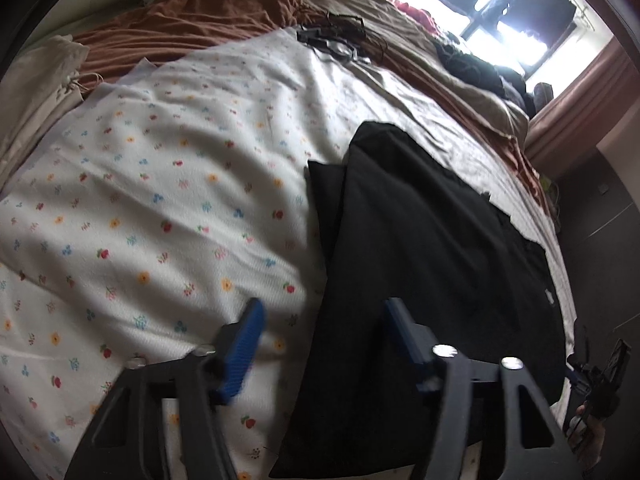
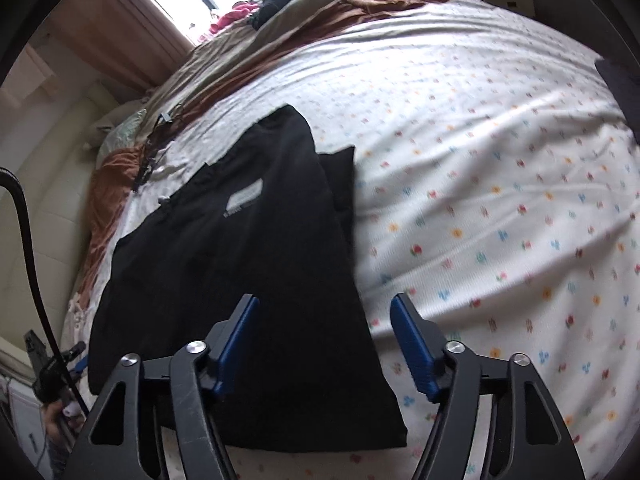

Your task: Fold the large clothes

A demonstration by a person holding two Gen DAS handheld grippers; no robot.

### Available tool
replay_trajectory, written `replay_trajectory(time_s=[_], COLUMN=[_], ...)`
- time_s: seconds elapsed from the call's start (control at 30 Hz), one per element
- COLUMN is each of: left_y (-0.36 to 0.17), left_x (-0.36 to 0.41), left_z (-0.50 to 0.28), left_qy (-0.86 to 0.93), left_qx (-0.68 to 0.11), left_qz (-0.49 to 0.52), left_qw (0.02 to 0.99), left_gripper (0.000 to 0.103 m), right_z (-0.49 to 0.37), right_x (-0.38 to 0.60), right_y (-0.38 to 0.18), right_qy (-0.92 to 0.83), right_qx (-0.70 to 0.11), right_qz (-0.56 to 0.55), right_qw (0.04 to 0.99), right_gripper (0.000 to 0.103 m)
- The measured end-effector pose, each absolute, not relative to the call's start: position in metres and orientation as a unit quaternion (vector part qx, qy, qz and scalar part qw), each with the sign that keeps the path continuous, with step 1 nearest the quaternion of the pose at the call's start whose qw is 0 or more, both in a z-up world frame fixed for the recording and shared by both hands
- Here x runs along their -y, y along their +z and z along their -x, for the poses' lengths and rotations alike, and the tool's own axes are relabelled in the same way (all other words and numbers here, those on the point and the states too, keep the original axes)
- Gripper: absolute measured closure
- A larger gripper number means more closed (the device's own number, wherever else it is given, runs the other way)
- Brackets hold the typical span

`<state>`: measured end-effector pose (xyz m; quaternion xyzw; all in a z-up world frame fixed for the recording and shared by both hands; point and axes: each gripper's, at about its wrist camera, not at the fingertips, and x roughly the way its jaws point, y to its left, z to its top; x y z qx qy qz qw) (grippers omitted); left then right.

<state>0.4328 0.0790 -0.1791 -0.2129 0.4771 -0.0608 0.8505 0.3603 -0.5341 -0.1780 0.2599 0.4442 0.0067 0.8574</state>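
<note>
Hovering over the bed, both tools look to be lining up for the next fold. The black garment (image 2: 248, 280) lies flat on the flowered sheet (image 2: 500, 200), already doubled lengthwise into a long panel, with a sleeve or flap poking out along one side. The left gripper (image 1: 320, 328) straddles one long edge near the hem, jaws about half open with nothing in them; the right gripper (image 2: 324, 320) does the same at the opposite edge, also half open and empty. I'd say the next move calls for each tool to drop onto its near corner, pinch through all the layers (they look thick), and carry the hem up toward the collar end evenly. A pale label (image 2: 246, 196) sits on the cloth with small lettering beneath, too blurred to read.
</note>
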Motion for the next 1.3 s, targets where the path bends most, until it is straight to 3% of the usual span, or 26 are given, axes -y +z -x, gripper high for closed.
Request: replay_trajectory(time_s=[0.03,0.1,0.17,0.23,0.67,0.73,0.83,0.87,0.93,0.97,1.0,1.1,1.17,1.3], left_y=[-0.182,-0.183,-0.180,-0.175,-0.190,-0.188,-0.182,-0.180,-0.177,-0.176,-0.175,-0.177,-0.182,-0.189], left_x=[-0.077,-0.074,-0.071,-0.068,-0.069,-0.070,-0.076,-0.079,-0.085,-0.089,-0.093,-0.102,-0.106,-0.110], left_z=[-0.434,-0.434,-0.435,-0.437,-0.443,-0.441,-0.436,-0.433,-0.426,-0.420,-0.414,-0.402,-0.399,-0.390], left_qy=[-0.066,-0.076,-0.077,-0.069,-0.047,-0.046,-0.050,-0.055,-0.059,-0.060,-0.060,-0.066,-0.070,-0.081], left_qx=[-0.481,-0.478,-0.475,-0.470,-0.493,-0.496,-0.502,-0.502,-0.501,-0.496,-0.489,-0.480,-0.487,-0.495], left_qz=[0.212,0.207,0.193,0.178,0.197,0.200,0.210,0.215,0.223,0.230,0.240,0.269,0.289,0.313], left_qw=[0.848,0.850,0.855,0.862,0.846,0.844,0.837,0.836,0.834,0.835,0.837,0.833,0.821,0.806], left_gripper=[0.060,0.074,0.087,0.095,0.099,0.096,0.094,0.090,0.068,0.047,0.032,0.030,0.030,0.030], right_z=[-0.360,-0.358,-0.358,-0.360,-0.374,-0.371,-0.365,-0.363,-0.356,-0.354,-0.350,-0.345,-0.343,-0.345], right_x=[0.533,0.529,0.529,0.530,0.526,0.527,0.530,0.530,0.530,0.529,0.527,0.518,0.507,0.472], right_y=[-0.180,-0.179,-0.176,-0.172,-0.183,-0.186,-0.177,-0.173,-0.160,-0.155,-0.150,-0.136,-0.128,-0.122], right_qy=[0.013,0.014,0.016,0.026,0.006,-0.008,-0.041,-0.045,-0.041,-0.040,-0.038,-0.029,-0.014,0.025], right_qx=[-0.448,-0.449,-0.442,-0.435,-0.442,-0.450,-0.457,-0.453,-0.443,-0.439,-0.435,-0.427,-0.422,-0.426], right_qz=[-0.258,-0.242,-0.236,-0.241,-0.244,-0.243,-0.221,-0.216,-0.205,-0.202,-0.198,-0.191,-0.189,-0.173], right_qw=[0.856,0.860,0.865,0.867,0.863,0.859,0.861,0.864,0.872,0.875,0.878,0.884,0.887,0.888], right_gripper=[0.058,0.065,0.090,0.095,0.099,0.098,0.080,0.078,0.078,0.078,0.078,0.076,0.068,0.067])
